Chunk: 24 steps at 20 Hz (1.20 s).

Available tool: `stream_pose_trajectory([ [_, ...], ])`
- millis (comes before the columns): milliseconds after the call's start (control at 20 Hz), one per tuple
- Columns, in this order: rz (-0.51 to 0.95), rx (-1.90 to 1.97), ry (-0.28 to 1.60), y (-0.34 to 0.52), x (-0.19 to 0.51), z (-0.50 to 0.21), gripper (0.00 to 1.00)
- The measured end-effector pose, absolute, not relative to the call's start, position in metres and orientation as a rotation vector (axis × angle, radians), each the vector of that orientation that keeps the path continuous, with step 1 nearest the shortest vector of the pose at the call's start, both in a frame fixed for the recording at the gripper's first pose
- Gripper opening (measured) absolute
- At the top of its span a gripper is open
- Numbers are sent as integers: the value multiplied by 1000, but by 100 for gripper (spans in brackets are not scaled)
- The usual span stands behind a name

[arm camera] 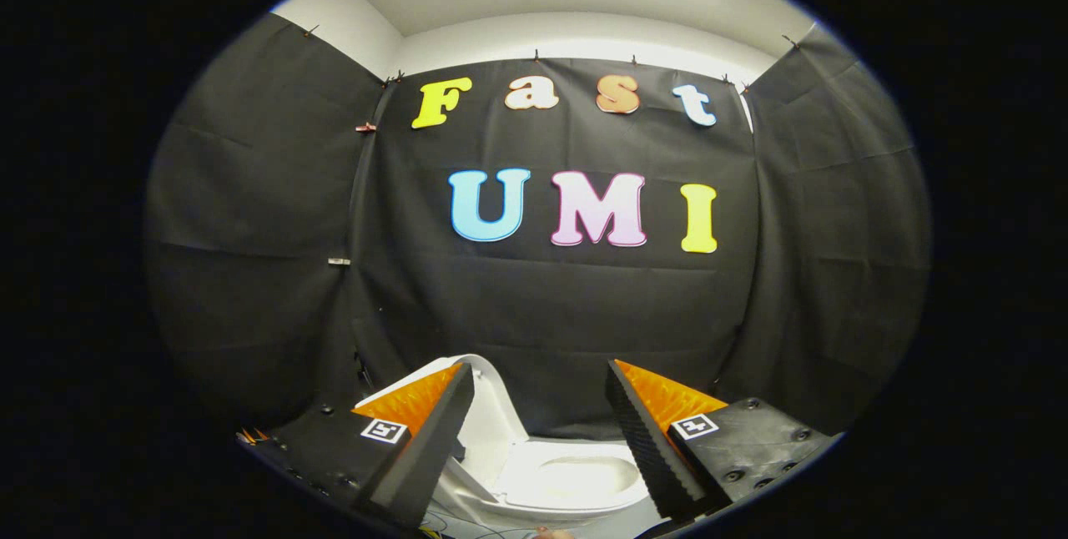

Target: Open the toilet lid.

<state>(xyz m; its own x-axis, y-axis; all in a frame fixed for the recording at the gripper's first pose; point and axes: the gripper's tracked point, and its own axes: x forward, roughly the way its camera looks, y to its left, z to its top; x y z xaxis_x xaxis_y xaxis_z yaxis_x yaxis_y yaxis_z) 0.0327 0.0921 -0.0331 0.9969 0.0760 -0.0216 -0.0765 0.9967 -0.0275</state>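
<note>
toilet lid [488, 405] partly behind gripper [538, 422] finger | bowl [576, 481] base cut off

White toilet [567, 481] on pale floor [613, 525], thin cables [484, 532] beside.

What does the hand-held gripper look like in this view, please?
The hand-held gripper has two wedge-shaped fingers with dark, finely ribbed inner pads and bright orange ridged outer faces. Each finger sits on a black block studded with dark screws and bearing a small square black-and-white marker.
</note>
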Motion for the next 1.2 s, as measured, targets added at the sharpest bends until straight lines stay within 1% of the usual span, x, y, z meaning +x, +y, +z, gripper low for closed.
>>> stream_pose_trajectory([
  [350, 71, -37, 10, 78, 29, -18, 98],
  [1200, 104, -35, -14, 82, 24, -5, 98],
])
